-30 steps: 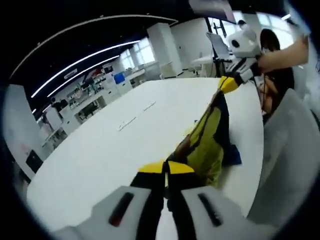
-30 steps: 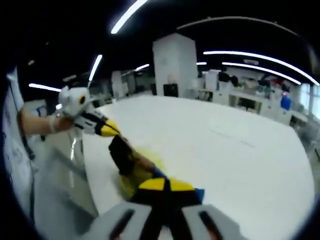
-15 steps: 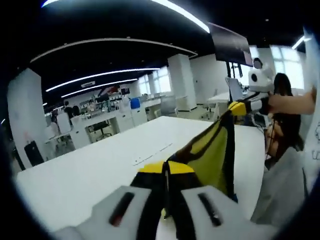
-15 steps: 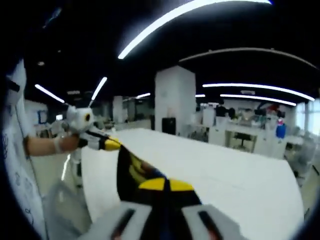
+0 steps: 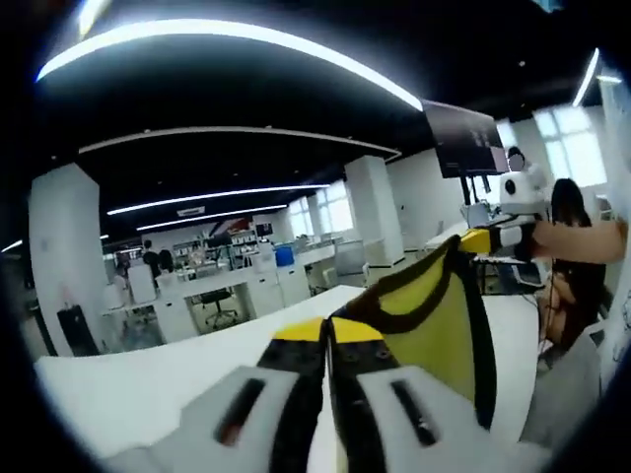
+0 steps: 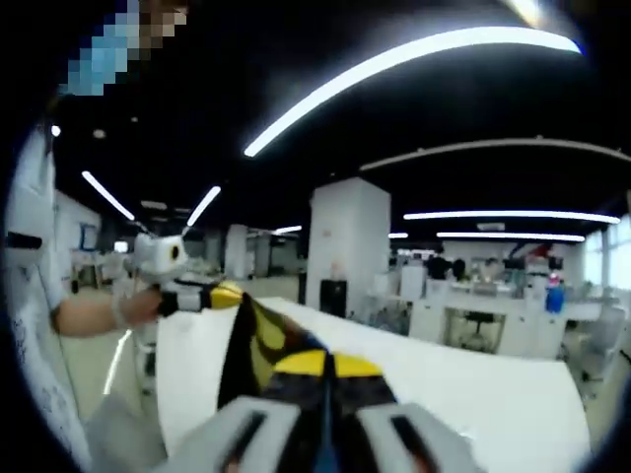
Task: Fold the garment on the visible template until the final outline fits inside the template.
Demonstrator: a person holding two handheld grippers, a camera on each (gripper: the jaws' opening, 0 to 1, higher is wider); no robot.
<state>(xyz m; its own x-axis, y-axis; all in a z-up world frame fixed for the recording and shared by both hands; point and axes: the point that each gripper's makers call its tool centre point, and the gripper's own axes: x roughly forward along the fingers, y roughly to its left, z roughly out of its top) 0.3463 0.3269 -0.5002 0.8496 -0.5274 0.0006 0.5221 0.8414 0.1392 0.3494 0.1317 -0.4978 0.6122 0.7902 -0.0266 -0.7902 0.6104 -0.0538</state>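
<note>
We hold the garment [image 5: 434, 325] up off the white table [image 5: 128, 379], stretched between our two grippers. In the left gripper view, the left gripper [image 5: 327, 333] has its yellow-tipped jaws pressed together on one edge of the yellow, dark-trimmed cloth, and the fabric runs from there up and to the right to the right gripper [image 5: 480, 239], whose yellow tips pinch the far end. So the garment's long axis lies along the line between the two grippers, its upper hem taut and the yellow panel hanging below it over the table's near edge.

In the right gripper view, the right gripper [image 6: 325, 367] shows its jaws closed on the cloth, and the garment [image 6: 248, 335] leads away to the left toward the left gripper [image 6: 229, 294], held by our hand [image 6: 94, 313]. Here the fabric looks narrow, dark with yellow and a touch of blue, seen nearly edge-on.

The template cannot be made out on the table in either view. Desks, a white pillar [image 6: 348, 251] and ceiling strip lights [image 5: 237, 44] fill the room behind
</note>
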